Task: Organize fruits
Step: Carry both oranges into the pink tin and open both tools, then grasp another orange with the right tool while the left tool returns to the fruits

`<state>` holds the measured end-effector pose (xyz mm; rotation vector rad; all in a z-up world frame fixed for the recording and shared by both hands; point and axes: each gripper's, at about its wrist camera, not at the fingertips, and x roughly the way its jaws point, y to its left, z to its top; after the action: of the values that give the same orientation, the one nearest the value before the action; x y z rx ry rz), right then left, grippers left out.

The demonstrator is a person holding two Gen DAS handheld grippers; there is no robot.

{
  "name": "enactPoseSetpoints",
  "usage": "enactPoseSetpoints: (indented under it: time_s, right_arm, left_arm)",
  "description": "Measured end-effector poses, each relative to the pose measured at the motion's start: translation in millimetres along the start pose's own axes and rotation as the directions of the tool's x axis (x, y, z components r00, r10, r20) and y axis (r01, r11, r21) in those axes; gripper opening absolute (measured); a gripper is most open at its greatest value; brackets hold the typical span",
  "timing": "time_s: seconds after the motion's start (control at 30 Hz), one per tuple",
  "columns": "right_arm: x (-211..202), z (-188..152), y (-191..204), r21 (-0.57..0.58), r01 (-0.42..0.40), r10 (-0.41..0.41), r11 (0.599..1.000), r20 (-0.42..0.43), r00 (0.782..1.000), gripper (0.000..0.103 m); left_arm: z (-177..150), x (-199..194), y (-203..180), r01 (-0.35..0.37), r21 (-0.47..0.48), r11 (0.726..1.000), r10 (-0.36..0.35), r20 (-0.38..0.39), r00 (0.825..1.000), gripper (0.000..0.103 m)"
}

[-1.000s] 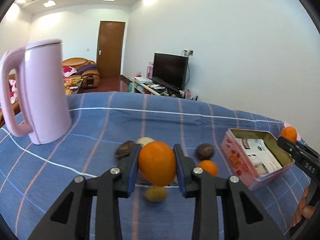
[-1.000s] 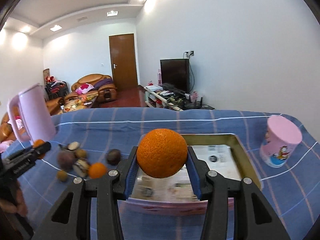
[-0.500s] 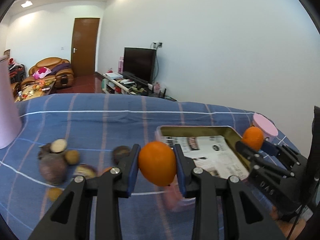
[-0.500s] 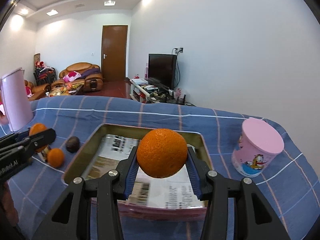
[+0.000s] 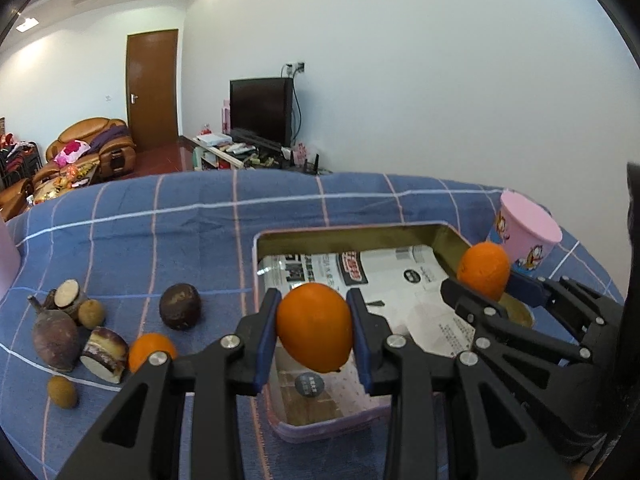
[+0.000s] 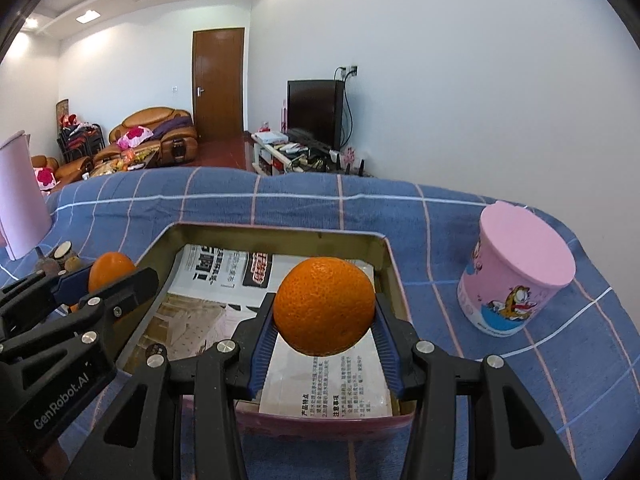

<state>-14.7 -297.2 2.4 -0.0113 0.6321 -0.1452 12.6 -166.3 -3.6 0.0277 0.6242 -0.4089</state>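
Far left, a pink jug [image 6: 20,196] stands at the edge of the blue checked cloth [image 5: 192,232], only partly in view. Near it lies a loose cluster of fruit: a dark purple round piece [image 5: 55,339], two cut pieces showing pale faces [image 5: 69,293], small brownish-green ones [image 5: 62,391], a dark round fruit [image 5: 180,306] and a small orange [image 5: 151,351], all resting on the cloth beside the tin. Left gripper [image 5: 315,333]: blue pads clamped on a smooth orange [image 5: 315,332], jaws only part open around it, fruit clear of the cloth and held above the near left corner of the tin [image 5: 348,232]. The tin is a shallow rectangular tray with pink outer walls, lined with printed paper [image 6: 224,272]; no fruit lies in it. Right gripper [image 6: 325,307]: pads pressed on a dimpled orange [image 6: 325,306], jaws a little wider than the left pair, fruit held over the right part of the tin, above the paper, not touching it. Far right, a pink cup [image 6: 516,272] with a cartoon cat stands mouth-down on the cloth, apart from the tin.
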Motion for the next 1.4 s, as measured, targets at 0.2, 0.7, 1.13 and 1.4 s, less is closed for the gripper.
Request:
enactPoseSetpoints:
  time_s: [0.2, 0.7, 1.13, 1.4]
  right_arm:
    - [2, -1, -2, 0.017, -0.009, 0.009, 1.000, -0.015, 1.000, 0.048]
    - [10, -6, -5, 0.071, -0.068, 0.074, 0.995, -0.083, 0.994, 0.050]
    - [-23, -1, -21, 0.145, 0.000, -0.015, 0.989, 0.098, 0.995, 0.059]
    - [-47, 1, -28, 0.177, 0.044, -0.085, 0.983, 0.235, 0.968, 0.075]
  left_arm:
    - [0, 4, -3, -0.011, 0.007, 1.000, 0.011, -0.018, 1.000, 0.035]
    - [-1, 13, -5, -0.025, 0.027, 0.999, 0.027, -0.063, 0.998, 0.035]
    - [-1, -14, -3, -0.121, -0.004, 0.993, 0.121, 0.081, 0.989, 0.103]
    - [-1, -20, 9, -0.130, -0.045, 0.990, 0.134, 0.107, 0.985, 0.103]
